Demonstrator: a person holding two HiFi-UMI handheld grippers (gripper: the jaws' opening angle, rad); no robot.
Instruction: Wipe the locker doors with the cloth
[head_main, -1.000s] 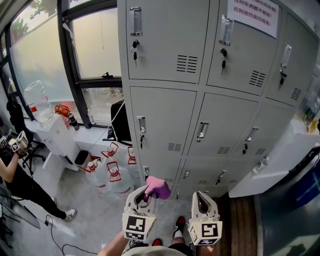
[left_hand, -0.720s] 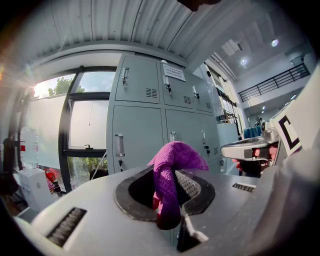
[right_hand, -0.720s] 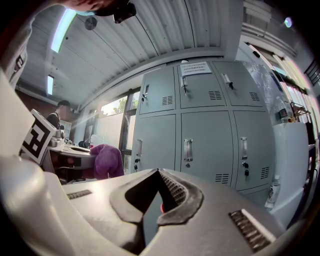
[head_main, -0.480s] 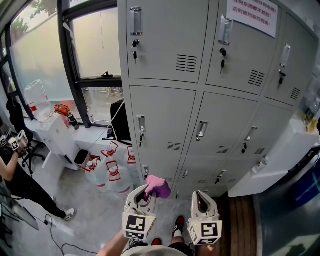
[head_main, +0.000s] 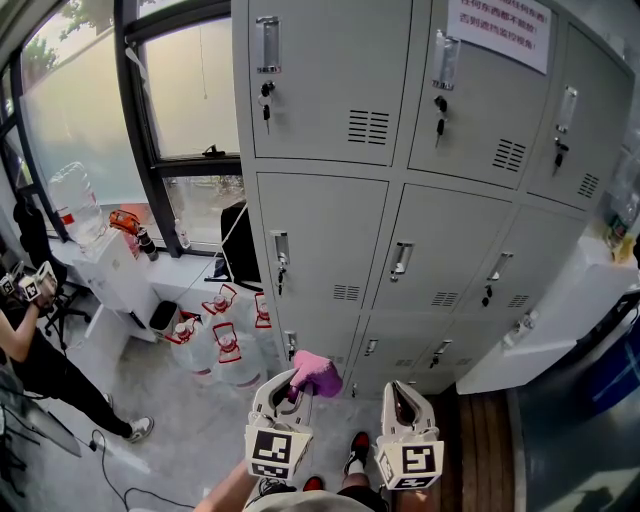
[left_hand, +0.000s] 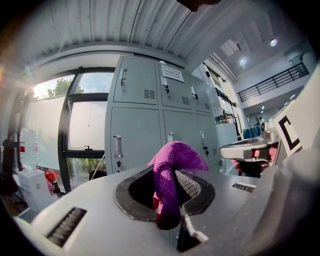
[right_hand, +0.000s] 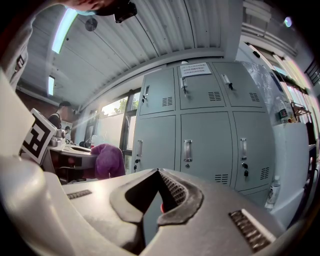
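Lockers (head_main: 325, 235) w/ illegible notice (head_main: 503, 30); L hand-held gripper (head_main: 295, 387) pinches cloth (head_main: 316, 374), R hand-held gripper (head_main: 401, 390) closed.

Grey left claw (head_main: 291, 393), grey right claw (head_main: 402, 392), black-and-white marker cubes (head_main: 272, 453), red-black shoes (head_main: 358, 451)

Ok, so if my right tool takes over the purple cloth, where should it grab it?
Probably the loose bunched top of the purple fuzzy cloth, which flops rightward above the left tool. Its lower part is pinched in that tool's jaws. Come from the right with the right tool, now shut, opened first.
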